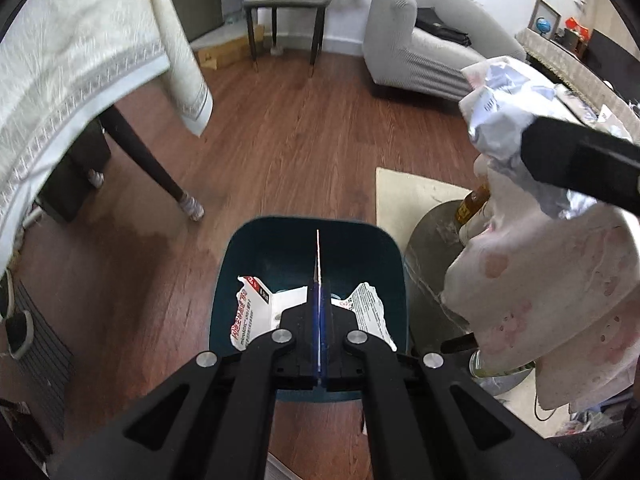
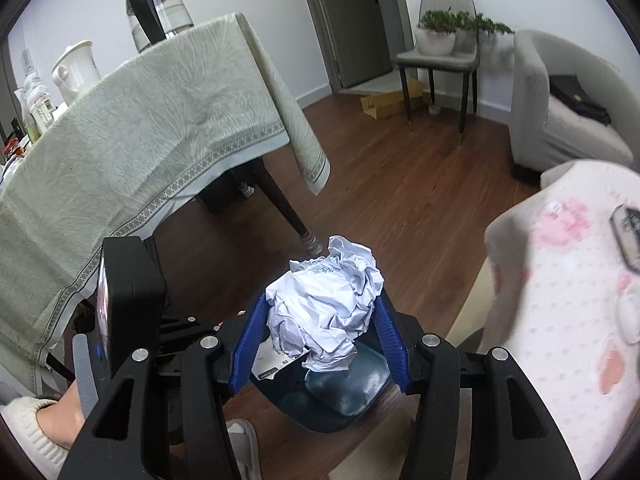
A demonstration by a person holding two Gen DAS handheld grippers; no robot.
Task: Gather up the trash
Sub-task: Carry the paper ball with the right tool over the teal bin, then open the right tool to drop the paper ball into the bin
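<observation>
My right gripper (image 2: pixel 322 320) is shut on a crumpled white paper ball (image 2: pixel 324 308), held above a dark teal trash bin (image 2: pixel 352 400) on the wooden floor. The ball also shows in the left wrist view (image 1: pixel 500 108), at the upper right, pinched by a black finger (image 1: pixel 580 160). My left gripper (image 1: pixel 319 300) is shut with its blue pads together and nothing between them, directly above the bin (image 1: pixel 280 248). Torn printed packaging (image 1: pixel 248 312) lies inside the bin.
A table with a pale cloth (image 2: pixel 140 152) and dark leg (image 2: pixel 288 208) stands left. A grey sofa (image 1: pixel 420 52), a chair (image 1: pixel 288 12) and cardboard (image 2: pixel 384 104) are farther back. A pink-patterned sleeve (image 1: pixel 560 300) and a bottle (image 1: pixel 476 200) are at the right.
</observation>
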